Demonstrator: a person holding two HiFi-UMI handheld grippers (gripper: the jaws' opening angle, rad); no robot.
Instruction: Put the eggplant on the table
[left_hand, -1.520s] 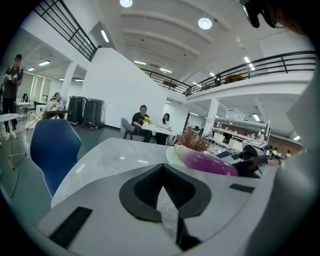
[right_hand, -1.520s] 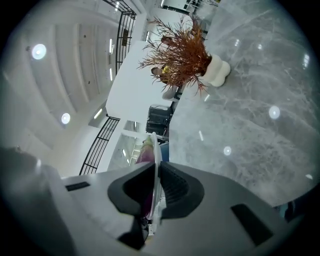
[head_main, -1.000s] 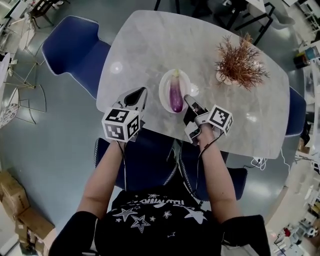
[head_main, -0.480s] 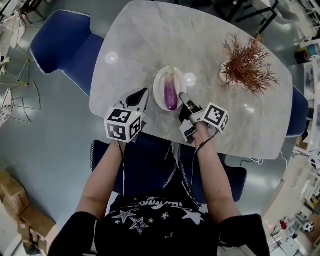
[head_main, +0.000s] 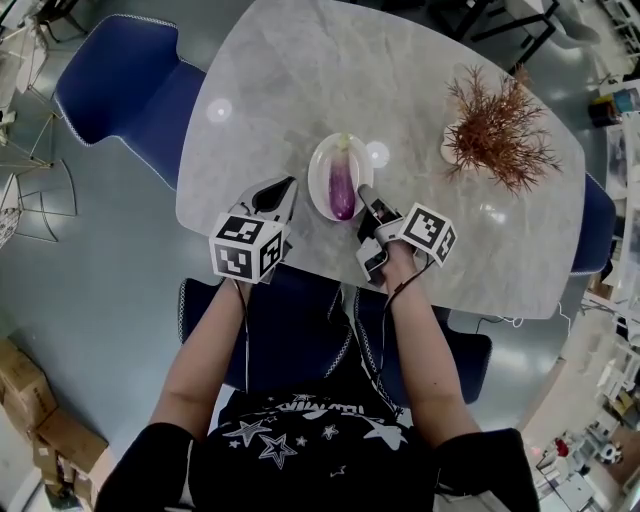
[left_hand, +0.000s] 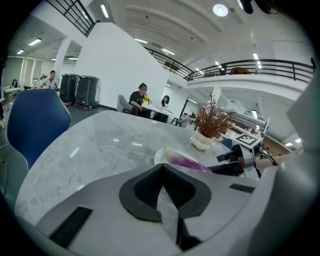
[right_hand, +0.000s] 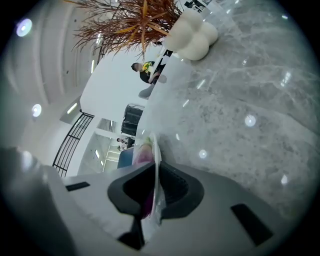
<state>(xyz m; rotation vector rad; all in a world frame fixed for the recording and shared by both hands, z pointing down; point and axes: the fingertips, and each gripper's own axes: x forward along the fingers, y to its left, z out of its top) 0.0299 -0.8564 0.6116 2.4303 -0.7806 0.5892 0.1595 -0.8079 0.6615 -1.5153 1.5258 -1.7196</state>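
A purple eggplant lies in a small white plate near the front edge of the marble table. My right gripper is at the plate's right rim. In the right gripper view the plate runs edge-on into the gap between the jaws, with the eggplant just behind it, so this gripper is shut on the rim. My left gripper hovers left of the plate, shut and empty. From the left gripper I see the eggplant and the right gripper beyond it.
A dried reddish plant in a white vase stands at the table's right, also seen in the right gripper view. Blue chairs sit at the left, at the right and under the front edge.
The head camera has shifted a little. My right gripper has closed in on the plate's right rim and stayed there. The left gripper has barely moved.
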